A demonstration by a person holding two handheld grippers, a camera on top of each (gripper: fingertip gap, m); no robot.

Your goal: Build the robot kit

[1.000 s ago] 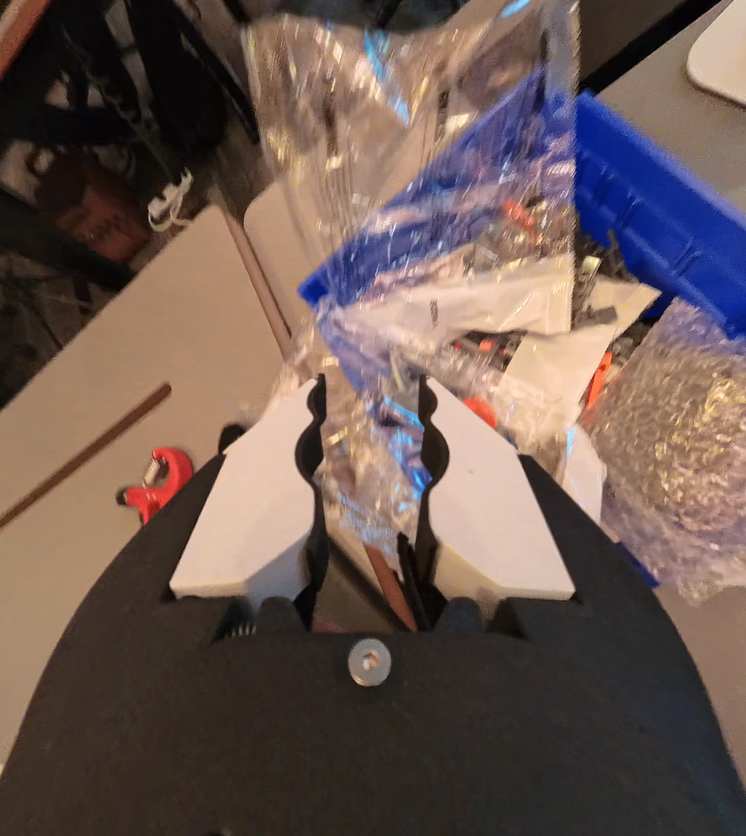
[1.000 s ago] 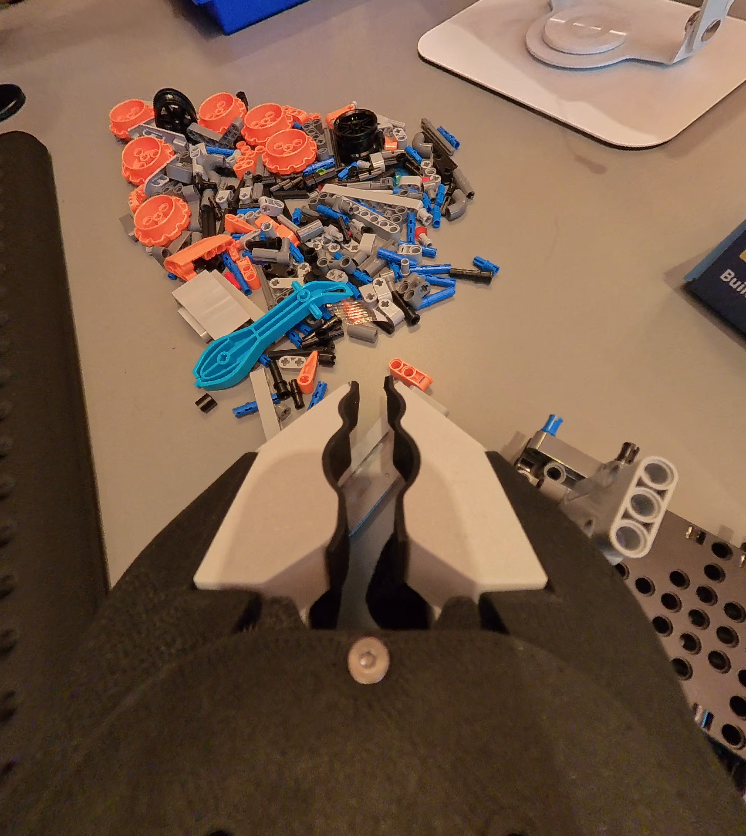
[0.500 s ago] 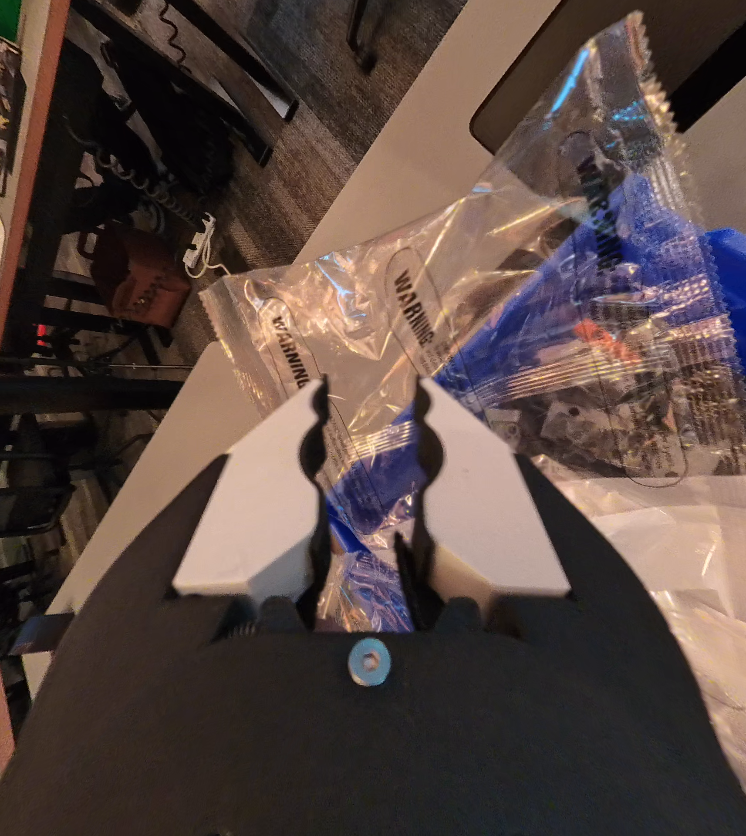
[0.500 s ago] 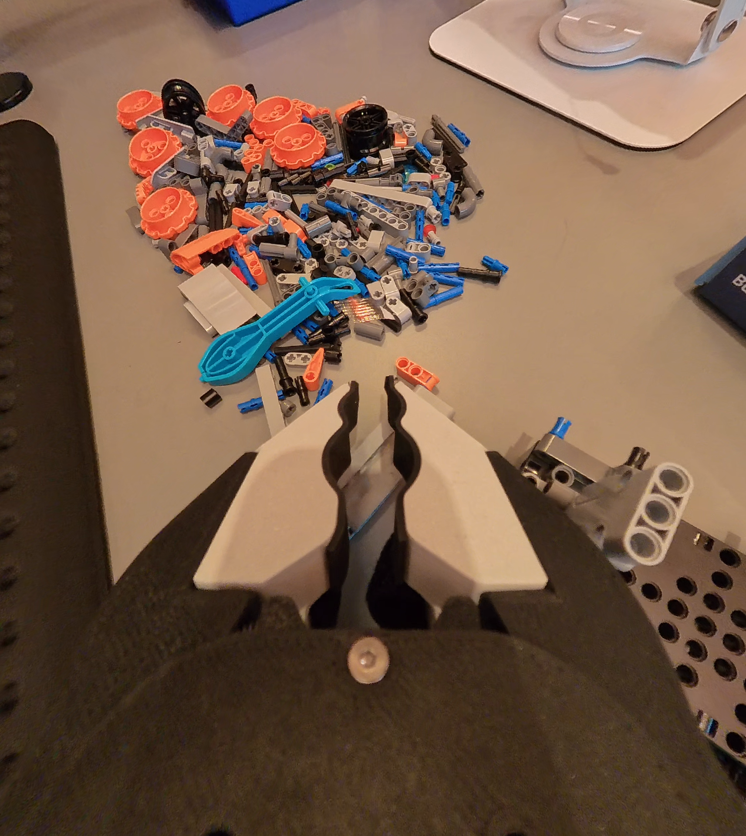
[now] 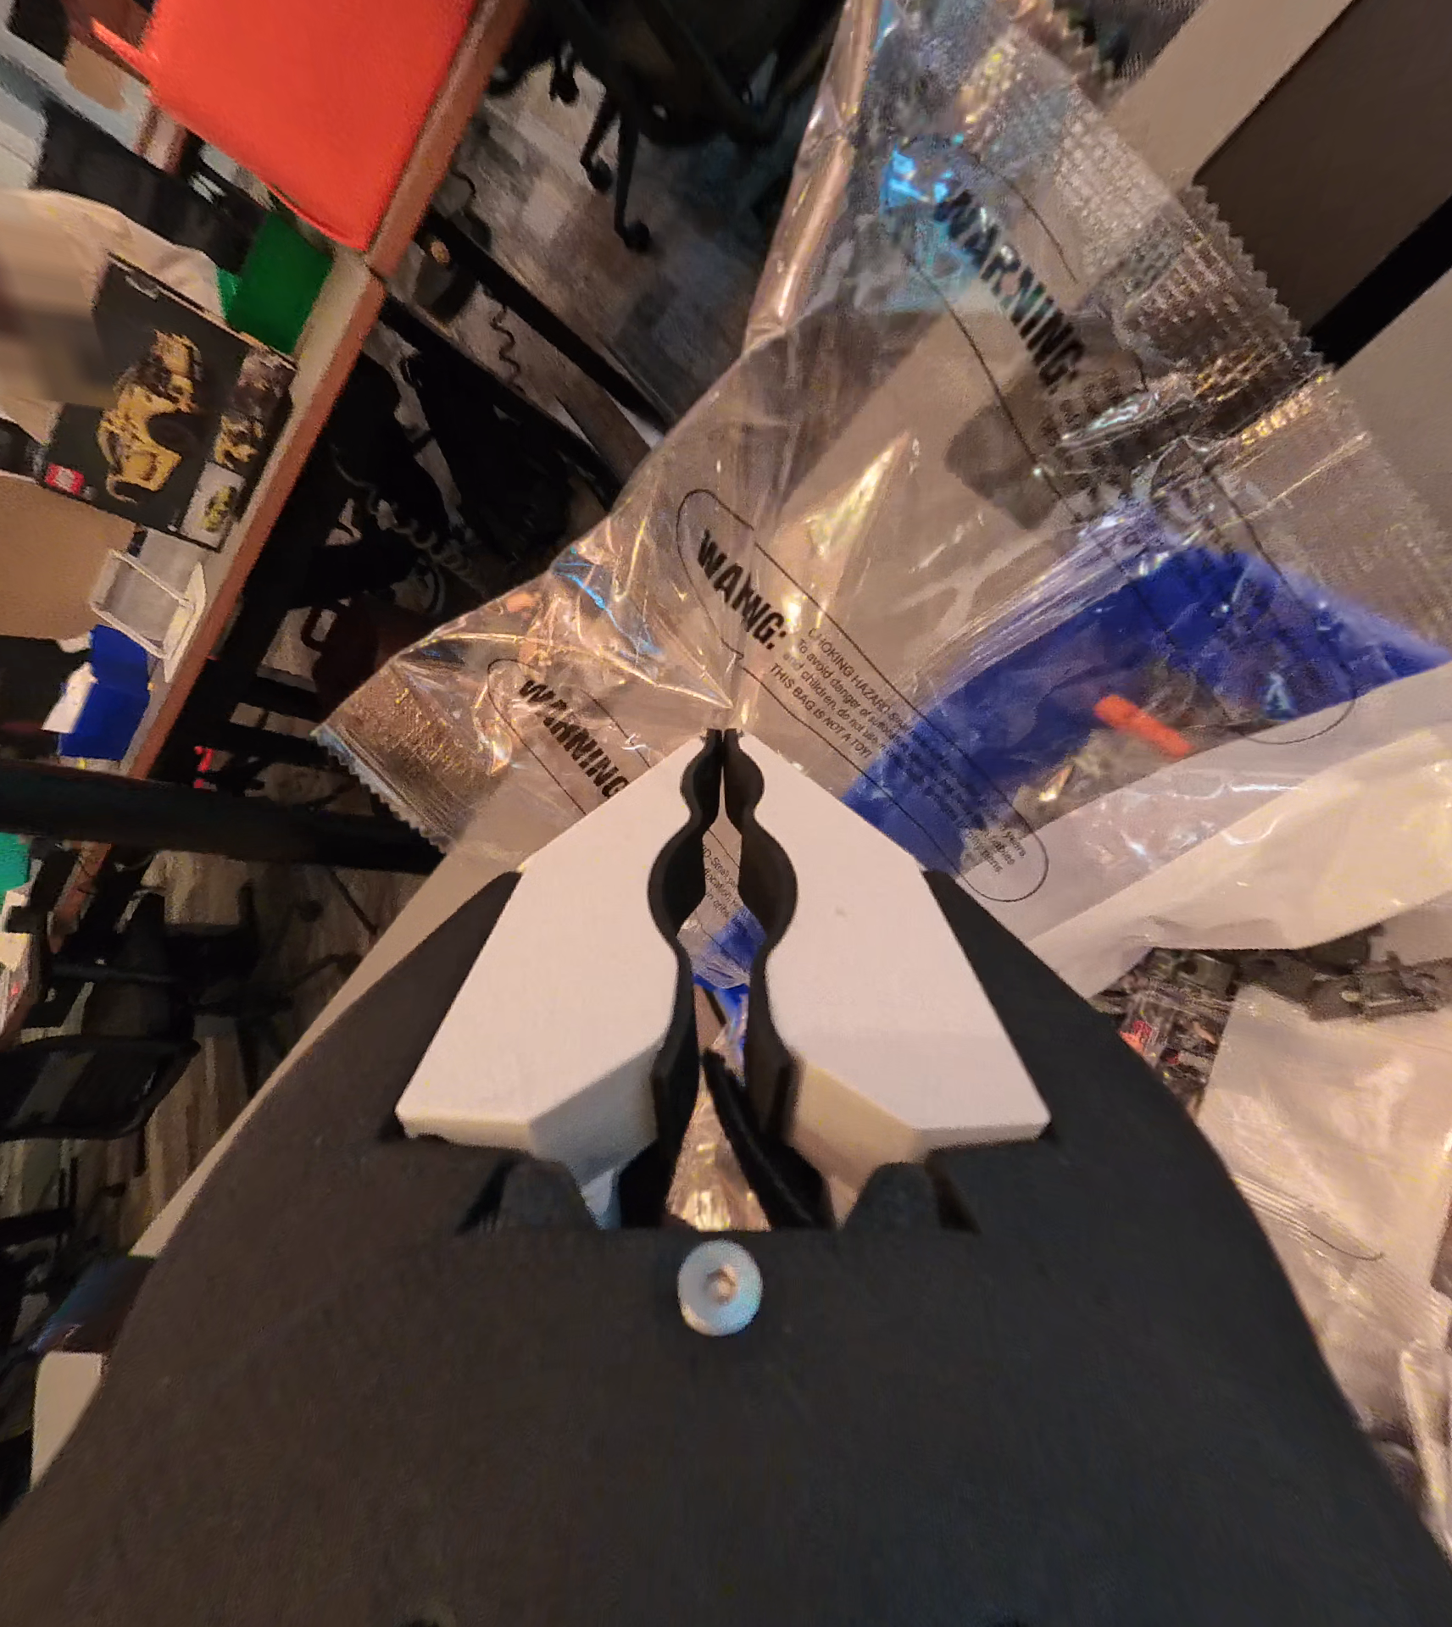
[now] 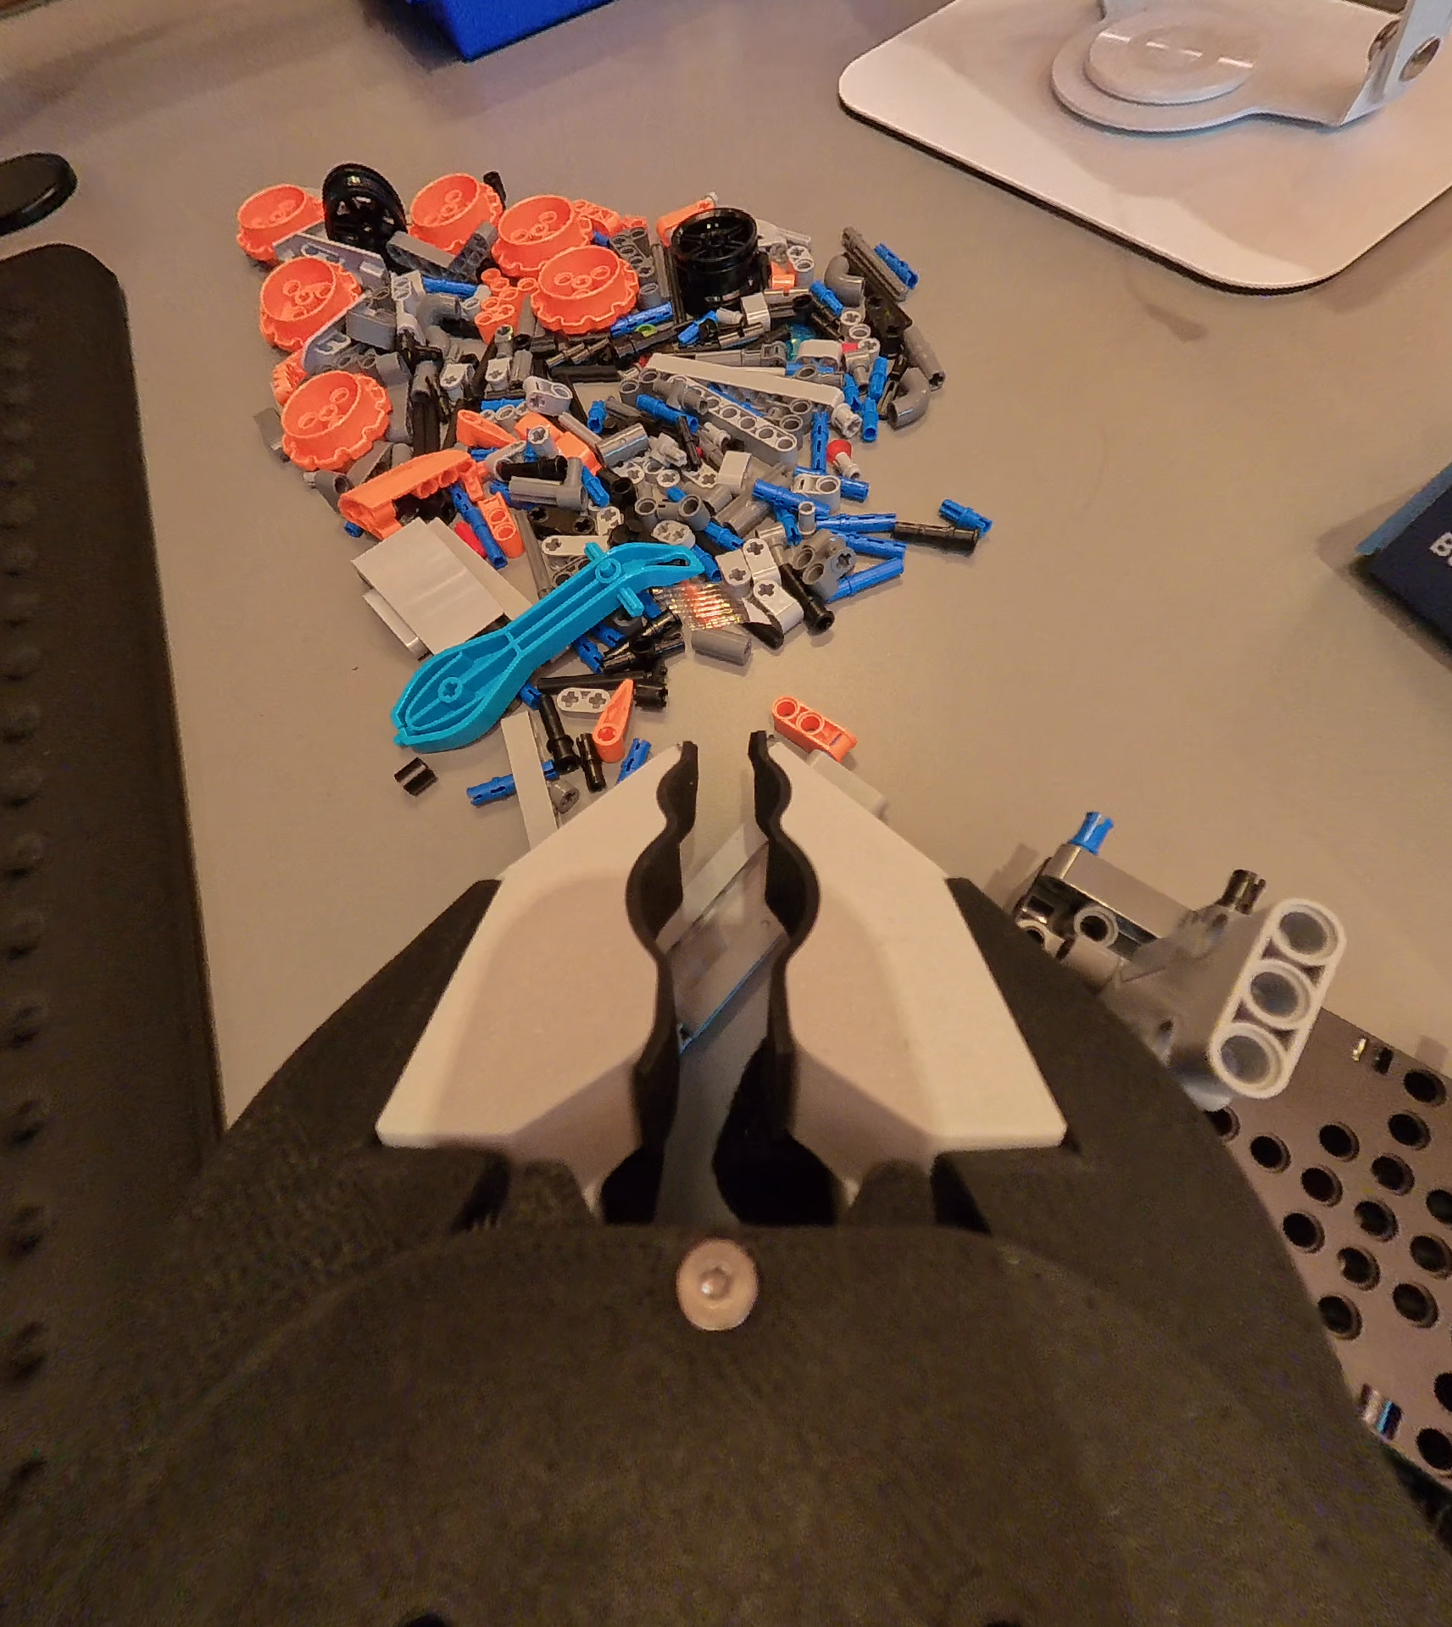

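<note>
Where its two tips meet, the left gripper (image 5: 722, 735) is pressed together and pinches a fold of a clear plastic bag (image 5: 925, 493). The bag has black print on it and spreads up from the tips toward 1 o'clock. Behind the bag, toward 3 o'clock, sits a blue bin (image 5: 1162, 669), seen through the plastic. More bags (image 5: 1286, 845), white and see-through, lie at 4 o'clock with small dark parts inside. The bin stands on a grey table (image 5: 1444, 440).

The right gripper (image 6: 722, 748) has its tips a little apart and nothing is pinched between them. It hangs over the grey table (image 6: 1145, 546). A flat grey piece (image 6: 726, 880) lies under the gap; I cannot tell if it touches the fingers. Just past the tips, at 1 o'clock, is a small orange piece (image 6: 812, 726). A pile of small building parts (image 6: 599, 423) lies at 11 o'clock, with orange wheels, blue pins and grey beams. A light blue tool (image 6: 528, 647) lies at the near edge of the pile. At 4 o'clock is a metal plate with holes (image 6: 1409, 1233). A white base (image 6: 1189, 132) sits far off at 1 o'clock.
</note>
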